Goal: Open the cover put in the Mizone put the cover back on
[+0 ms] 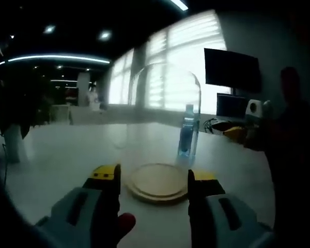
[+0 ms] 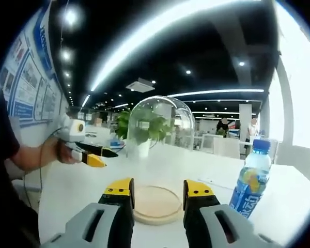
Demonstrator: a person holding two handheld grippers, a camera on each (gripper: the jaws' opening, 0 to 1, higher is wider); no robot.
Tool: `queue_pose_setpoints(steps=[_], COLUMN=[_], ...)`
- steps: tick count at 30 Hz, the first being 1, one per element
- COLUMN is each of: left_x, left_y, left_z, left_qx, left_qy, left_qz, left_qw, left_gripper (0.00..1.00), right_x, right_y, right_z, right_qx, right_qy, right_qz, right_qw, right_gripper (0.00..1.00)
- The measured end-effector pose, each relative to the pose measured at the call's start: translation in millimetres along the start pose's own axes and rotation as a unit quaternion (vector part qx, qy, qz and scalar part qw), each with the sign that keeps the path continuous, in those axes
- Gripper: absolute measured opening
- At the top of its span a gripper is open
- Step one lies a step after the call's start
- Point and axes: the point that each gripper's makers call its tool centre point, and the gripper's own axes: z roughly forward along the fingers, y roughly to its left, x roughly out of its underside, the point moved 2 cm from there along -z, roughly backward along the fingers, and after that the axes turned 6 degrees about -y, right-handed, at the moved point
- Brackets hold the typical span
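Observation:
A clear glass dome cover (image 1: 164, 111) stands over a round wooden base (image 1: 157, 181) on the white table (image 1: 57, 155); its lower rim is hard to make out. Just behind it in the left gripper view stands the blue Mizone bottle (image 1: 187, 132), upright. My left gripper (image 1: 155, 175) is open, its yellow-tipped jaws wide on either side of the base's near edge. In the right gripper view the dome (image 2: 160, 121) and base (image 2: 155, 204) lie straight ahead, with the bottle (image 2: 252, 180) to the right. My right gripper (image 2: 157, 187) is open and holds nothing. The left gripper (image 2: 95, 155) reaches in from the left.
A potted plant (image 2: 144, 132) stands behind the dome. A person's arm (image 2: 31, 155) holds the left gripper. A dark monitor (image 1: 232, 70) hangs near bright windows, and the person's dark shape (image 1: 294, 155) fills the right side. The table (image 2: 67, 186) stretches wide around the base.

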Motion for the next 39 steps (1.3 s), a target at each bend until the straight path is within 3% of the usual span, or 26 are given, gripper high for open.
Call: queue_pose_setpoints(steps=[39], left_x=[-2.4], left_y=[13.2], left_z=[13], left_qx=[0.03], left_qy=[0.004], left_qz=[0.004], left_qw=[0.9995], left_gripper=[0.45], right_x=[-7.5], right_y=[-20], right_z=[2], right_qx=[-0.008], right_qy=[0.007], right_qz=[0.011], right_qw=[0.9999], right_gripper=[0.35])
